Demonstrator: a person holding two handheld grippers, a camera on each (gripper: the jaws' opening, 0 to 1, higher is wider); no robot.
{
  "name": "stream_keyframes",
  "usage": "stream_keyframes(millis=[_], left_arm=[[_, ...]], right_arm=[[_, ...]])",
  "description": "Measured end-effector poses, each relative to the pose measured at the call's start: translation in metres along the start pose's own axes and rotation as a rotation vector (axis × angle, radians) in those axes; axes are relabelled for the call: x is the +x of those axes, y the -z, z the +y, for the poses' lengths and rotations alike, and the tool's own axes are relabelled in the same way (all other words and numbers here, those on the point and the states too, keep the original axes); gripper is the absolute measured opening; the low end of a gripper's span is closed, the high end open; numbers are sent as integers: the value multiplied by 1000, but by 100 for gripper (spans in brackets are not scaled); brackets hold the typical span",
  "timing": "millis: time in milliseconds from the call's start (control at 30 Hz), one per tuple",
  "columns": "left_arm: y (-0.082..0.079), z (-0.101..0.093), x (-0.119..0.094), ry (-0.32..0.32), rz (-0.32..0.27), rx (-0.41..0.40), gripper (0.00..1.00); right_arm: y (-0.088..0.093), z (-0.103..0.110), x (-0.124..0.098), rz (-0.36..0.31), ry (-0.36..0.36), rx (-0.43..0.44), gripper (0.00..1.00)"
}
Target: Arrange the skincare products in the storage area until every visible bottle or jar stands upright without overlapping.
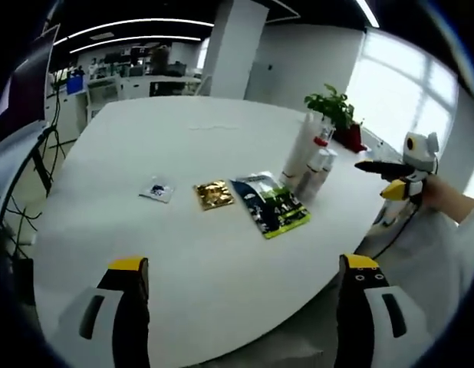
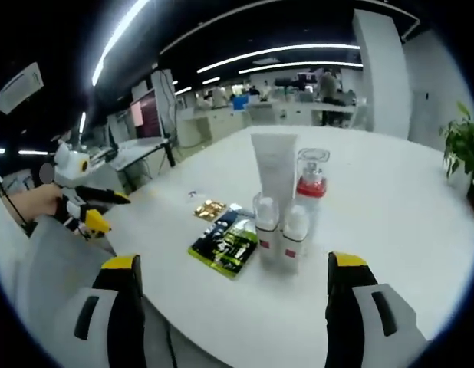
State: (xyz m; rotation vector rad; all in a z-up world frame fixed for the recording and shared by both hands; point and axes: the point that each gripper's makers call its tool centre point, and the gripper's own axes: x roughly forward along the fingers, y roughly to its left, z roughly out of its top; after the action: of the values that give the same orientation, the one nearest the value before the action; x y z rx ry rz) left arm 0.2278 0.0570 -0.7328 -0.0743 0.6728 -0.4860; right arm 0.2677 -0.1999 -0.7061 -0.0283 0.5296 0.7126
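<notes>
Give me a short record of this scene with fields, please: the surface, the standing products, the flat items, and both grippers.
surface: round white table
standing products: tall white tube, clear bottle with red band, two small white bottles, all upright, close together
flat items: green-and-black sachet, gold sachet, small white sachet
left gripper: open, holds nothing
right gripper: open, holds nothing

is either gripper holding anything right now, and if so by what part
Nothing is held. The left gripper and right gripper are both open with nothing between their jaws; the bottles stand untouched on the table.
</notes>
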Motion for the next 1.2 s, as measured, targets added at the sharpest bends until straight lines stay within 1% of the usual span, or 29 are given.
stream_keyframes(millis=[67, 133, 233, 333, 367, 433, 467, 500, 567, 633, 667, 733, 800, 933, 1033, 1133, 1167, 1200], left_arm=[[-2, -4, 0, 0, -1, 20, 99], [1, -2, 2, 19, 3, 10, 99], [3, -2, 3, 17, 19, 14, 99], [0, -3, 3, 12, 4, 7, 99], [-3, -2, 3, 3, -16, -3, 99], [-14, 2, 2, -5, -79, -6, 99], [-18, 4, 2, -12, -100, -7, 97], [-18, 4, 3, -16, -100, -16, 96], [-16, 6, 6, -30, -84, -17, 95], [-13, 8, 13, -37, -46, 30, 95], [-13, 9, 17, -45, -32, 39, 95], [-15, 11, 22, -46, -24, 50, 94], [-16, 22, 33, -64, 2, 78, 93], [-19, 34, 49, -64, 30, 111, 92], [-22, 47, 62, -56, 51, 113, 87], [-26, 54, 72, -53, 74, 120, 88], [-24, 65, 77, -57, 88, 134, 88], [-25, 68, 80, -57, 91, 143, 87]], right_arm=[[0, 1, 0, 1, 1, 4, 99], [0, 2, 0, 4, 2, 1, 99], [1, 4, 2, 10, -3, -1, 99], [2, 5, 2, 18, -5, -7, 99], [3, 5, 3, 22, -5, -10, 99], [4, 5, 4, 30, -5, -14, 99], [3, 6, 4, 32, -6, -15, 99], [3, 6, 5, 33, -8, -15, 99], [4, 6, 5, 35, -8, -17, 99], [6, 7, 6, 45, -12, -22, 99], [6, 7, 7, 46, -14, -27, 99], [7, 7, 7, 52, -10, -35, 99], [7, 6, 7, 54, -8, -36, 99], [8, 4, 6, 53, -3, -25, 99], [8, 1, 6, 52, 5, -20, 99], [9, 2, 5, 56, 2, -11, 99], [9, 1, 5, 55, 3, -6, 99], [9, 0, 5, 55, 6, -5, 99]])
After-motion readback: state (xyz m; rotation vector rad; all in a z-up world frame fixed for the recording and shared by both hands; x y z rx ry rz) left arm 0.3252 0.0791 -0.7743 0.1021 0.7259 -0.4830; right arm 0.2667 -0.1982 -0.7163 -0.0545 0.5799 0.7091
